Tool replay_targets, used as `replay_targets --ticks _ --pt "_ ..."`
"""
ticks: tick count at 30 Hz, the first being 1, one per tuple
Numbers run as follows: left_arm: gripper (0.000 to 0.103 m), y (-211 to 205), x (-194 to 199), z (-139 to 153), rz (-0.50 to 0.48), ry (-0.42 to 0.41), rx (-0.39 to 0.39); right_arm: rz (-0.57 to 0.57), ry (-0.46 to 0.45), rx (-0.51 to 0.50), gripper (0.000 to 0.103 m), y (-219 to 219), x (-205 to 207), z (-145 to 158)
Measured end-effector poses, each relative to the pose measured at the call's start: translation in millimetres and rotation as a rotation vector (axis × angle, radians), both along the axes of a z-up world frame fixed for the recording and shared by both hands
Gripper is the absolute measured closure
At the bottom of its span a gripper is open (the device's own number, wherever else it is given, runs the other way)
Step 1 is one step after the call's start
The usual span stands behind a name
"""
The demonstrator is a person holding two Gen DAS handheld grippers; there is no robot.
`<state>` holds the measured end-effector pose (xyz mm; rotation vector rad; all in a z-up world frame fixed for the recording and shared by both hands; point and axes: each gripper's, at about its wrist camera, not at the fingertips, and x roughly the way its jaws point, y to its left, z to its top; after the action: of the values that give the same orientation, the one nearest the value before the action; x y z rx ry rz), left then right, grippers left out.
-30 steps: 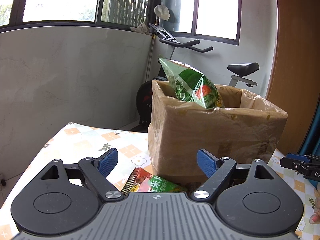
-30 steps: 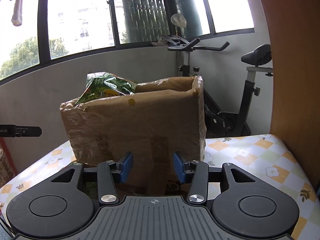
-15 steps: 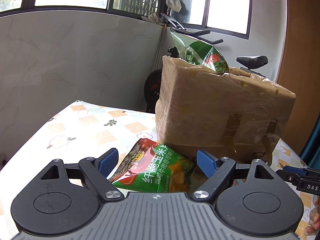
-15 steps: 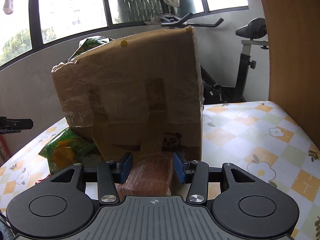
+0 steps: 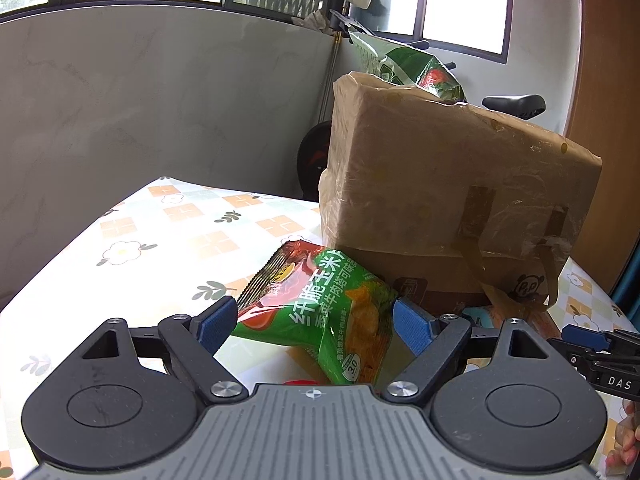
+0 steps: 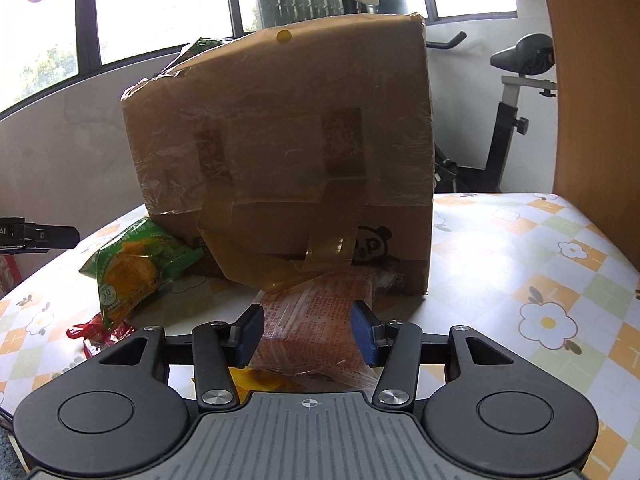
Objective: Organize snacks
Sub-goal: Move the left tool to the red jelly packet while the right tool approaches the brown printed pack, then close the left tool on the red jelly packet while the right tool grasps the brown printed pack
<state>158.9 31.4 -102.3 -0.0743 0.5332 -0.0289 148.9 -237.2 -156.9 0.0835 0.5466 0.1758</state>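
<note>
- Left gripper [image 5: 312,322] jaws spread wide, blue pads either side of green chip bag [image 5: 320,312]; pads look just clear of the bag, no squeeze visible.
- Green chip bag lies on table [image 5: 160,248], tilted, its far end against the base of the cardboard box [image 5: 440,184], near the box's left front corner.
- Right gripper [image 6: 306,332] jaws partly apart and just been opening; orange packet [image 6: 316,320] sits between the blue pads. Left pad about at the packet's edge, right pad just beside it; cannot tell firm contact, reads as not clamped.
- Orange packet flat on the table, directly before the box's front face, far end tucked under a loose strip of brown tape [image 6: 316,256].
- Cardboard box stands upright toward the far side of the table, covered in wrinkled clear and brown tape, panda logo low on the front.
- Second green snack bag [image 5: 408,68] sticks up out of the box's open top, at its far left corner.
- Small red wrapper [image 6: 100,332] on the table just nearer than the green chip bag, seen in right wrist view.
- Table has a floral checked cloth, orange and pale squares.
- Right gripper's tip also shows at the right edge of left wrist view; person's fingertips [image 5: 624,448] below it.
- Exercise bike [image 6: 516,100] behind the table, by the windows.
</note>
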Motion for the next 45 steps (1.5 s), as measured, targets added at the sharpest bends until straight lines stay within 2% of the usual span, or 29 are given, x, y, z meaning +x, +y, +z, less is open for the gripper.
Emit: replay_targets --ticks 13,21,23,25,27,28,32,37,39,42,45 --pt "0.016 -2.4 -6.2 -5.8 0.012 0.006 -0.010 -0.003 -0.021 0.017 0.057 -1.8 -5.7 -2.4" --pt "0.016 -5.6 -8.2 -12.2 0.004 0.024 -0.016 0.002 -0.004 0.017 0.056 -1.9 -3.8 -4.1" --pt "0.016 -5.5 -8.5 -13.3 0.003 0.029 -0.020 -0.007 0.003 0.007 0.049 -0.2 -1.9 -3.3" --pt "0.016 -5.5 -9.2 -14.3 0.003 0.032 -0.024 -0.023 0.008 0.007 0.029 0.1 0.8 -1.2" --pt "0.016 -5.9 -9.5 -15.3 0.002 0.033 -0.024 -0.045 0.010 0.018 0.021 -1.3 4.8 1.4" --pt "0.016 -6.0 -9.6 -15.7 0.003 0.034 -0.025 -0.051 0.017 0.030 0.021 -2.3 8.5 2.7" --pt "0.016 -5.0 -9.7 -16.8 0.009 0.038 -0.030 -0.045 0.081 0.058 0.020 0.6 33.6 3.5" --pt "0.016 -4.3 -9.6 -19.2 0.016 0.052 -0.031 -0.081 0.164 -0.017 0.020 14.8 59.3 -5.3" --pt "0.016 -4.4 -10.3 -20.6 0.015 0.058 -0.031 -0.083 0.205 -0.015 0.020 17.5 62.7 -12.1" --pt "0.016 -5.1 -10.7 -24.3 0.014 0.071 -0.030 -0.080 0.190 0.011 0.031 14.3 53.7 -12.2" --pt "0.016 -6.0 -9.3 -31.5 0.015 0.100 -0.035 -0.060 0.178 0.050 0.033 7.2 40.6 -12.8"
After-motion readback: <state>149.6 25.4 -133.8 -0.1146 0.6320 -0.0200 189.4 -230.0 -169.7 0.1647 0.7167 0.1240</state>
